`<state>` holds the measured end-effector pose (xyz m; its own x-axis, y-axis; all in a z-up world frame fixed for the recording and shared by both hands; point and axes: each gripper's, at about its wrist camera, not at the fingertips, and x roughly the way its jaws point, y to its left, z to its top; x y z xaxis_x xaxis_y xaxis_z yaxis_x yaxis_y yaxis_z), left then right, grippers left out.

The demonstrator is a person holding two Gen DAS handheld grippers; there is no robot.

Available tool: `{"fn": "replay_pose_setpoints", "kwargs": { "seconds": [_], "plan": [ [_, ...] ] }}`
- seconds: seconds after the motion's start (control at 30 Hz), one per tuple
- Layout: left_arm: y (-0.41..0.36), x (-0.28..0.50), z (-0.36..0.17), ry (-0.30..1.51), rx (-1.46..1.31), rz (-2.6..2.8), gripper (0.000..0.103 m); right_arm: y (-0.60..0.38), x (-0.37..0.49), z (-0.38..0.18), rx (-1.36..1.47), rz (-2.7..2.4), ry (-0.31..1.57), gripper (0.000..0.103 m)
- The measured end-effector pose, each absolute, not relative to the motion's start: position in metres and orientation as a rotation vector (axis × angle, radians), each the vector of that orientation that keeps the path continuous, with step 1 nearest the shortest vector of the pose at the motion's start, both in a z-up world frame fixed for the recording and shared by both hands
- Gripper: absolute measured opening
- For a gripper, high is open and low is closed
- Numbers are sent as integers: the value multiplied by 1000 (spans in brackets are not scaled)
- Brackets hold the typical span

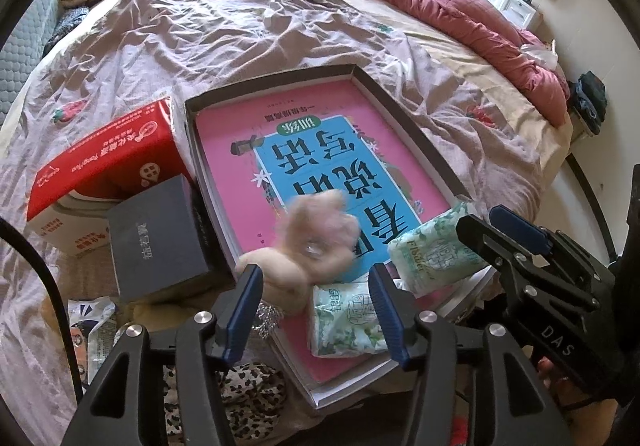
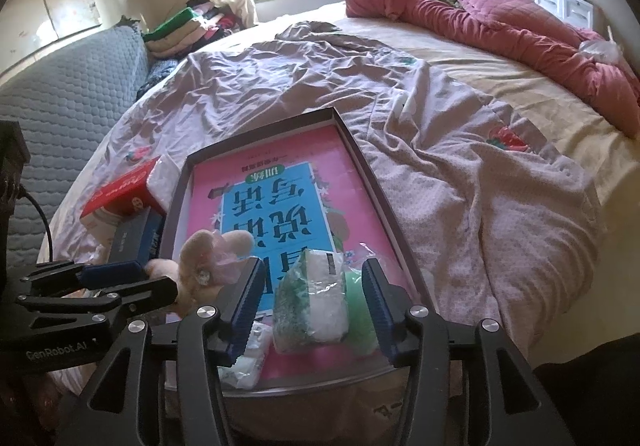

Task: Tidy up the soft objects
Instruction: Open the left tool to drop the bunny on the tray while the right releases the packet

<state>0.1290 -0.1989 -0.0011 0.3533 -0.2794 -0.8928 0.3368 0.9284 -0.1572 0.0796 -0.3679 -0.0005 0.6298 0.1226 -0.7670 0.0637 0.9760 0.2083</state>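
A shallow dark box (image 1: pixel 362 72) (image 2: pixel 260 134) lies on the bed with a pink and blue book (image 1: pixel 320 150) inside it. A beige and pink plush toy (image 1: pixel 316 242) (image 2: pixel 208 266) appears blurred over the book's near end, just beyond my left gripper (image 1: pixel 314 310), which is open. A green-patterned tissue pack (image 1: pixel 344 322) lies between its fingers, untouched. A second green tissue pack (image 2: pixel 312 302) (image 1: pixel 436 250) stands between the pads of my right gripper (image 2: pixel 312 310) (image 1: pixel 500 234) with a gap on each side. That gripper is open.
A red tissue box (image 1: pixel 104 166) and a dark grey box (image 1: pixel 156 242) sit left of the shallow box. Leopard-print cloth (image 1: pixel 248 386) and wrappers (image 1: pixel 92 326) lie near the bed's front edge. A red quilt (image 1: pixel 460 6) is bunched far right; wrinkled sheet covers the middle.
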Motion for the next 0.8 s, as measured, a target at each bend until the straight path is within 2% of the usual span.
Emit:
{"fn": "replay_pose_setpoints", "kwargs": {
  "seconds": [0.3,0.6,0.8],
  "plan": [
    [-197,121,12,1116,54,-402,59,-363,77,8,203,31,879,59],
    [-191,111,24,1085,60,-389,62,-357,72,19,161,28,860,60],
    [-183,103,31,1069,50,-381,64,-352,68,27,147,35,843,70]
  ]
}}
